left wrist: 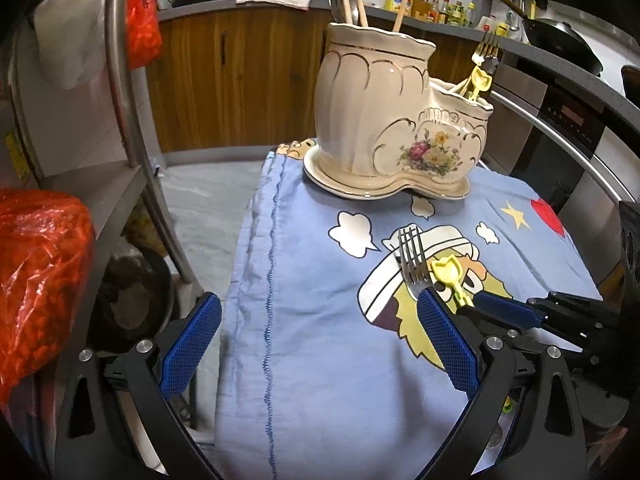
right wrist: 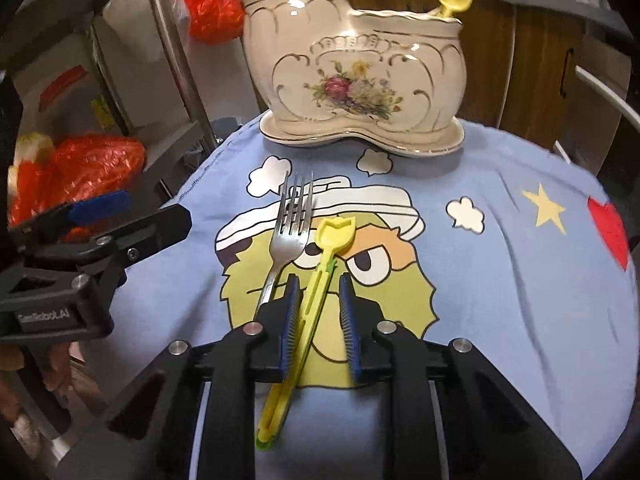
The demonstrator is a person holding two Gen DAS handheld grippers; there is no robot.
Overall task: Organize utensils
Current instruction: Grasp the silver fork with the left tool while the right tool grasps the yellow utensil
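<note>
Steel fork (right wrist: 286, 236) touching yellow scoop (right wrist: 316, 280), right gripper (right wrist: 318, 284) jaws unclenched astride it, left gripper (left wrist: 318, 312) jaws agape.

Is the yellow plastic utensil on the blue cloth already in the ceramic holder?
Out. The yellow plastic utensil lies flat on the blue cloth, before the ceramic holder.

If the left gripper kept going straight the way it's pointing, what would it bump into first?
Probably the blue cartoon cloth. The left gripper tilts downward with bare cloth between its open jaws. The metal fork lies off to one side and the ceramic holder stands farther on.
</note>
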